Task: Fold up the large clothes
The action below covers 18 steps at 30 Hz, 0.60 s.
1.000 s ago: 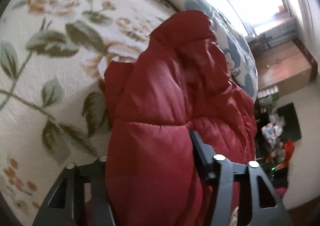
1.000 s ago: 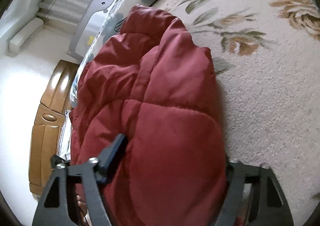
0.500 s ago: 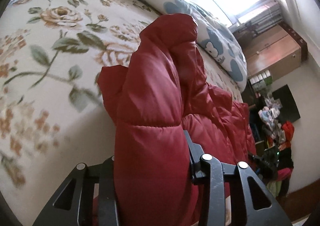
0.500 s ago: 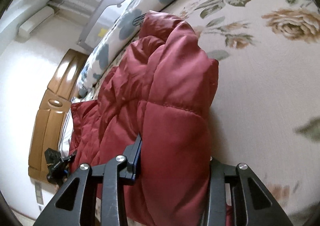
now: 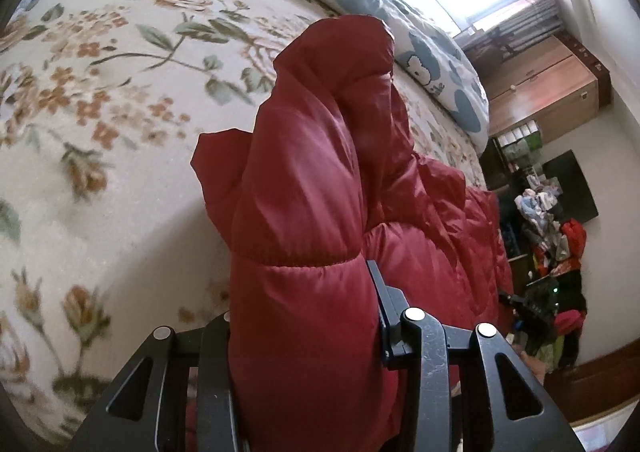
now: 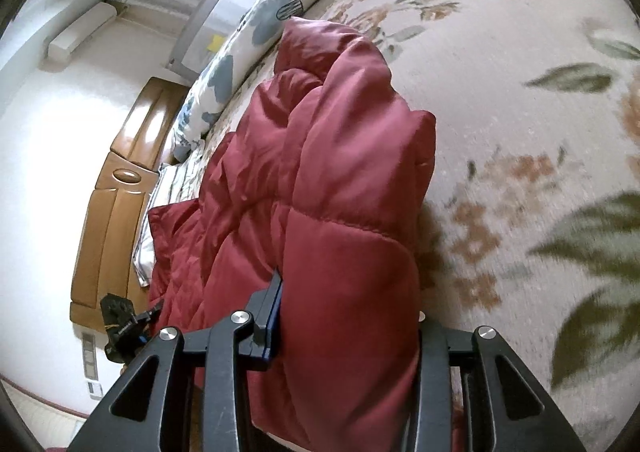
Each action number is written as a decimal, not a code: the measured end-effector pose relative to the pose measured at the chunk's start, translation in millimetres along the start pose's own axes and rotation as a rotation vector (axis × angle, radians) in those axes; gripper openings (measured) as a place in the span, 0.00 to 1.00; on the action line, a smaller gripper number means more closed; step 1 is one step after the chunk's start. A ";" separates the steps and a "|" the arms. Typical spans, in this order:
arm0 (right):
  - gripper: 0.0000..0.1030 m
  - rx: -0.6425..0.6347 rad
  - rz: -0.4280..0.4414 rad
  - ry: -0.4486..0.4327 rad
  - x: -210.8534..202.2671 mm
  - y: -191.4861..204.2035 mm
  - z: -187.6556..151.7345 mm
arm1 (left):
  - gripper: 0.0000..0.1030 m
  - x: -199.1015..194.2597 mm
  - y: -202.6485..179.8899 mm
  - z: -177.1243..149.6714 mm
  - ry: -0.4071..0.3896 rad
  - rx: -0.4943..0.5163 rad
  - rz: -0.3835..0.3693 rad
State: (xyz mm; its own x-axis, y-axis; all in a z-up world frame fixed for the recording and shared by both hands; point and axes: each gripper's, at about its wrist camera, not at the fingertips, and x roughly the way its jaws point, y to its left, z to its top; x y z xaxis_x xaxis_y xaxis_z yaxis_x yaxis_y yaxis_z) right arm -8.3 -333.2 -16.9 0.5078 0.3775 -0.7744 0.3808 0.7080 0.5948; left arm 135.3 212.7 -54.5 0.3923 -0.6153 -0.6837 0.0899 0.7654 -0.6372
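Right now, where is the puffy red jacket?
The red puffer jacket fills the middle of both wrist views, clamped in the left gripper and right gripper, on the floral bedspread.

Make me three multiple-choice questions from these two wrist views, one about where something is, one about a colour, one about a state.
1. Where does the red quilted puffer jacket lie?
A. on a floral bedspread
B. on a wooden floor
C. in a basket

2. What colour are the blotches on the white cartoon-print bolster?
A. orange
B. blue-grey
C. purple

3. What is the left gripper doing?
A. hanging open, holding nothing
B. gripping a pillow
C. clamped on the jacket

Answers:
1 A, the floral bedspread surrounds the jacket.
2 B, blue-grey patches cover it.
3 C, red padding fills the gap between its fingers; the right gripper holds it likewise.
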 end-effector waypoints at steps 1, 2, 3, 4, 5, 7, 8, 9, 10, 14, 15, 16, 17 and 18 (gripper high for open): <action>0.38 -0.001 -0.004 0.000 1.3 -1.5 0.5 | 0.37 -1.9 -2.1 -3.5 -0.003 0.007 0.013; 0.39 -0.002 -0.010 0.001 2.3 -2.2 0.5 | 0.37 -3.7 -4.2 -6.1 -0.005 0.014 0.029; 0.40 -0.004 -0.019 0.002 4.4 -3.5 1.5 | 0.37 -3.0 -4.3 -7.2 -0.005 0.020 0.058; 0.41 -0.007 -0.024 0.002 5.1 -3.4 1.4 | 0.38 -4.2 -5.9 -8.9 -0.005 0.024 0.074; 0.42 -0.011 -0.030 0.001 5.8 -3.3 0.6 | 0.39 -4.7 -7.0 -9.6 -0.008 0.030 0.091; 0.47 -0.017 -0.044 0.002 8.9 -4.4 0.8 | 0.41 -6.3 -10.7 -11.3 -0.012 0.041 0.126; 0.48 -0.021 -0.050 0.001 8.4 -4.3 -2.4 | 0.42 -7.3 -13.5 -12.5 -0.014 0.046 0.140; 0.50 -0.022 -0.058 0.000 9.6 -4.4 -1.5 | 0.44 -7.9 -15.1 -12.9 -0.015 0.051 0.159; 0.52 -0.022 -0.060 0.000 9.2 -5.1 -3.6 | 0.47 -9.1 -17.4 -13.6 -0.017 0.053 0.171; 0.58 -0.027 -0.079 -0.002 6.4 -3.8 -5.7 | 0.58 -16.7 -27.7 -15.3 -0.029 0.068 0.224; 0.61 -0.032 -0.088 -0.002 5.9 -3.4 -5.9 | 0.62 -19.0 -30.4 -15.0 -0.032 0.072 0.240; 0.64 -0.034 -0.096 -0.003 5.4 -3.0 -6.5 | 0.68 -22.1 -33.5 -14.6 -0.040 0.077 0.262; 0.66 -0.036 -0.102 -0.004 4.2 -2.3 -6.7 | 0.71 -24.8 -38.5 -13.6 -0.049 0.082 0.281; 0.68 -0.037 -0.108 -0.006 3.5 -2.0 -5.7 | 0.76 -30.8 -42.1 -13.3 -0.069 0.092 0.312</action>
State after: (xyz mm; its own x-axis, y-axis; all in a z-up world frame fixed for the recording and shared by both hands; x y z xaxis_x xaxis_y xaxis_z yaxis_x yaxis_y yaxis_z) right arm -11.7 -329.9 -22.1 0.4696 0.2943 -0.8324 0.4052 0.7658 0.4993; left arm 107.3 196.9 -11.4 0.4749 -0.3364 -0.8132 0.0365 0.9308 -0.3637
